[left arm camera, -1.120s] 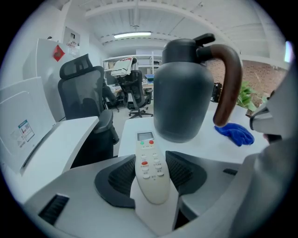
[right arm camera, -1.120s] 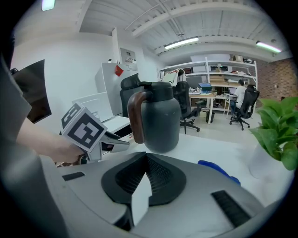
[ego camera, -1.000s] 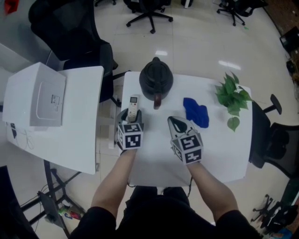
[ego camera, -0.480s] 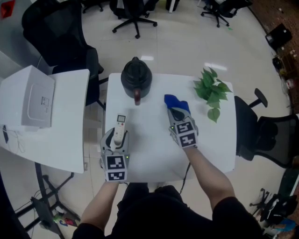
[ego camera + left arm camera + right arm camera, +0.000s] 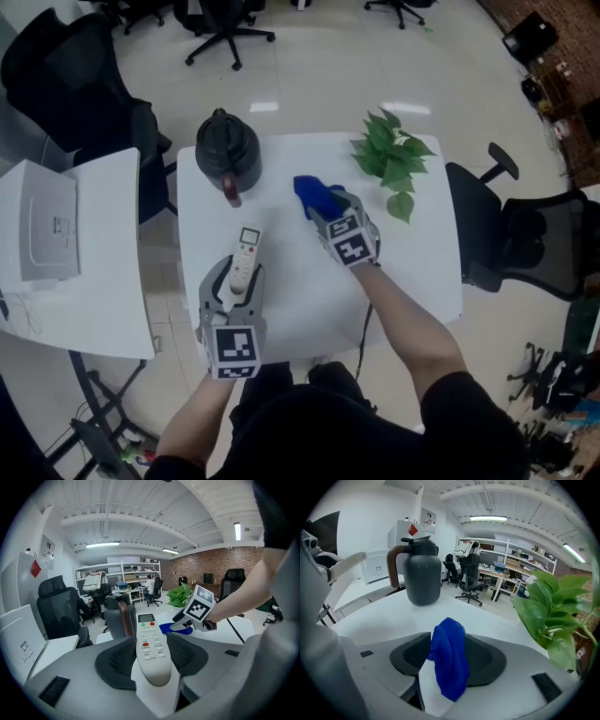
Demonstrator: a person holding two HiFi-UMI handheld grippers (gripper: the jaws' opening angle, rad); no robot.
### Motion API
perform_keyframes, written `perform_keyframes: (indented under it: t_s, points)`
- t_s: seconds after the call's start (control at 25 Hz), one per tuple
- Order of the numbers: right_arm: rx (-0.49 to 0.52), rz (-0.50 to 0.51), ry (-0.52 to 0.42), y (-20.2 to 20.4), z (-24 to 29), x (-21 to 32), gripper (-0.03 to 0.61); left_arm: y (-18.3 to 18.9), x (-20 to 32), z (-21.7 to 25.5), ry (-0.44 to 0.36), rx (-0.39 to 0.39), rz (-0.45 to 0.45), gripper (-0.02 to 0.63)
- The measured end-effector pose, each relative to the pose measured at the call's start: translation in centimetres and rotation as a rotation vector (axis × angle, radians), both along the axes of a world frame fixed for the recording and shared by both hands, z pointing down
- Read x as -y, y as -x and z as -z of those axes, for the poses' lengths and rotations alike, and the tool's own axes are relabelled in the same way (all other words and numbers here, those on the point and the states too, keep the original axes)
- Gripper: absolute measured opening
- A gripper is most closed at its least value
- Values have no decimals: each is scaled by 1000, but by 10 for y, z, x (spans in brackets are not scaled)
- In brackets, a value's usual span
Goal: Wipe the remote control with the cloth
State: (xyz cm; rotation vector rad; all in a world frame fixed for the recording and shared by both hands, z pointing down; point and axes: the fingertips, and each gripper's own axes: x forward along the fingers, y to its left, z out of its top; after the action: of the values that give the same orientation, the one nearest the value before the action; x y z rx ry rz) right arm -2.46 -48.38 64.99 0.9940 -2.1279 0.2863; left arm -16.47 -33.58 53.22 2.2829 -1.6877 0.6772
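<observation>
Step in hand: grabbing the cloth; wiping isn't starting yet. L gripper (image 5: 236,279) is clamping the remote control (image 5: 151,651) by its lower end and holding it over the near-left part of the table (image 5: 412,272), btn side up, screen end pointing to the far edge. R gripper (image 5: 330,208) is reaching at the cloth (image 5: 449,660), which is sitting near the far edge, abt mid-table. R jaws have just been opening and are standing apart w/ the cloth bunched between the pads, prob not pinched yet.

Next move is prob calling for closing R jaws on the ridge, lifting, then bringing it across to rub along the remote's face.

Materials:
- Remote: hard off-white plastic, long, rounded end, small screen, red/green/white btns.
- Cloth: blue, soft, fleecy-looking, crumpled into an upright fold; likely flopping once lifted.
- Table: smooth white.
- Black jug (image 5: 225,145) sitting at far-left corner, leafy green plant (image 5: 386,155) at far-right corner.
</observation>
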Motion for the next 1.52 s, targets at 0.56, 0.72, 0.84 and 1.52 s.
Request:
perform_keyframes:
  t_s: [0.56,0.72,0.84,1.52]
  points:
    - [-27,8,108,-1,-45,27,360,-19,-3,-3,0,30,-52,209]
    - [-82,23,103,-6,-45,21,213,-20,-15,0,0,17,-13,209]
    - [-121,32,133,-11,-45,5,150,-23,-26,4,-9,23,-5,209]
    - [186,198,-125,-55,146,-231,126,-96,-166,66,-144,118,9,209]
